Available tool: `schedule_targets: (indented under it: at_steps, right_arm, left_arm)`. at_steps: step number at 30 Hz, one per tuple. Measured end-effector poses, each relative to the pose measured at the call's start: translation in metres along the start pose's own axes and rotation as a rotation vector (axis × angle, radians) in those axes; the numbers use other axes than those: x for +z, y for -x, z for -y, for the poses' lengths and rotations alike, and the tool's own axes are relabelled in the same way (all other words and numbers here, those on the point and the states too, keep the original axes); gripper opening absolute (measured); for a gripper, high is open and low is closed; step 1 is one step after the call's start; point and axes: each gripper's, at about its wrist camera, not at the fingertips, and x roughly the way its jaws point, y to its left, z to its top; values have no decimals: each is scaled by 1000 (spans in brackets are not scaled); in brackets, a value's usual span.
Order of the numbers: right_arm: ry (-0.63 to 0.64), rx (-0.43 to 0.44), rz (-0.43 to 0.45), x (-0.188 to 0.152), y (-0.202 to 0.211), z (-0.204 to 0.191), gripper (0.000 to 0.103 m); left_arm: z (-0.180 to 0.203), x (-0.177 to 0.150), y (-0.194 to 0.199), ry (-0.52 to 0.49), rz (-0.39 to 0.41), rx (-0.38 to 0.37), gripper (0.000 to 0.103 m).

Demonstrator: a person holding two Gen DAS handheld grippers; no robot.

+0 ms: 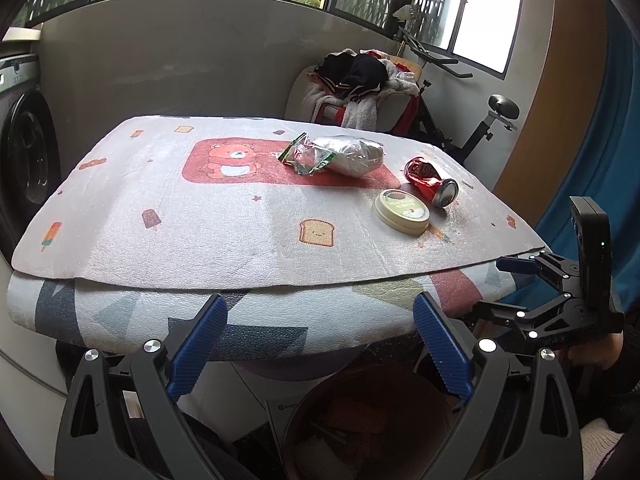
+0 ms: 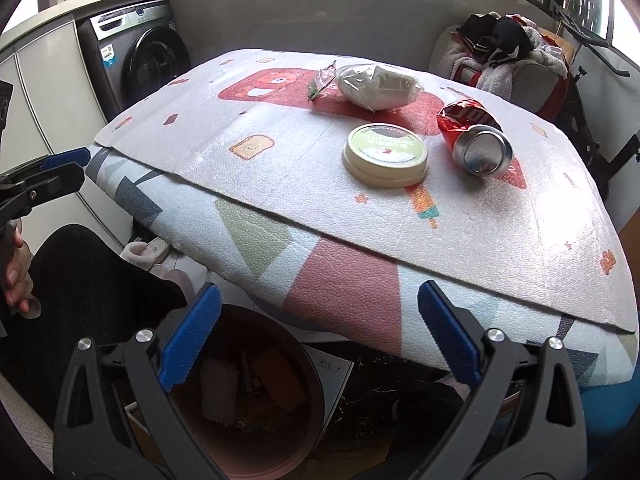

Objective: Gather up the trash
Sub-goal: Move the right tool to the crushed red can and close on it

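Observation:
On the padded table (image 1: 160, 200) lie a crushed red can (image 1: 430, 184), a round cream tin (image 1: 402, 211), a clear bag of white stuff (image 1: 352, 154) and a green-edged clear wrapper (image 1: 306, 154). The same can (image 2: 476, 140), tin (image 2: 385, 155), bag (image 2: 380, 85) and wrapper (image 2: 322, 78) show in the right wrist view. My left gripper (image 1: 318, 344) is open and empty, in front of the table edge. My right gripper (image 2: 318, 334) is open and empty too, over a brown bin (image 2: 256, 396) that holds some trash. The right gripper (image 1: 520, 280) also shows in the left wrist view.
The brown bin (image 1: 360, 420) stands on the floor under the table's front edge. A washing machine (image 2: 136, 52) is at the left, a chair piled with clothes (image 1: 360, 84) and an exercise bike (image 1: 480, 120) behind the table. A blue curtain (image 1: 600, 140) hangs at the right.

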Motion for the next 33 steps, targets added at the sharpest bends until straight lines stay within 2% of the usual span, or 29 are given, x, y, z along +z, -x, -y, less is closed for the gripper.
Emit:
schedule_targets:
  at_steps: [18, 28, 33]
  right_arm:
    - [-82, -148, 64, 65, 0, 108, 97]
    - [-119, -149, 64, 94, -23, 157, 97]
    - [-177, -142, 49, 109, -43, 187, 97]
  left_arm:
    - [-21, 68, -22, -12, 52, 9, 92]
    - [-30, 93, -45, 11, 43, -11, 92]
    - [-37, 100, -55, 32, 33, -11, 92]
